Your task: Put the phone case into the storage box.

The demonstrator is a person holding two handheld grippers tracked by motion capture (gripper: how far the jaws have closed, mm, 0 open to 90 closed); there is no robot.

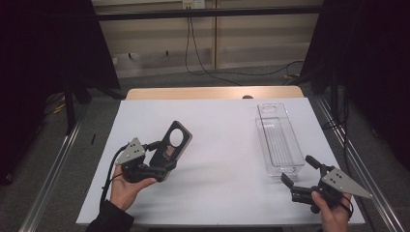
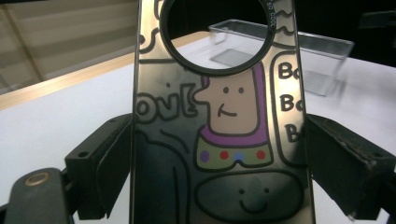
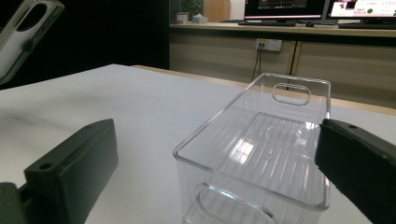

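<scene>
1. On the left, our left tongs hold the phone case by its near end, one jaw on each long edge, lifted off the table with its round camera hole pointing far and right.
2. We judge the step to be carrying the case toward the clear bin, which stands empty on the right half of the table, well apart from the case.
3. The next move calls for taking the case rightward over the bin's rim, lowering it inside lengthwise, then letting the jaws spread.
4. On the right, our right tongs stand wide and hold nothing, just beside the bin's near end.
5. The left gripper view shows the cartoon print on the case and the bin behind it, which the high view leaves too small to read.
6. The right gripper view shows the bin's ribbed floor and handle slots, with the case aloft at far left.
</scene>
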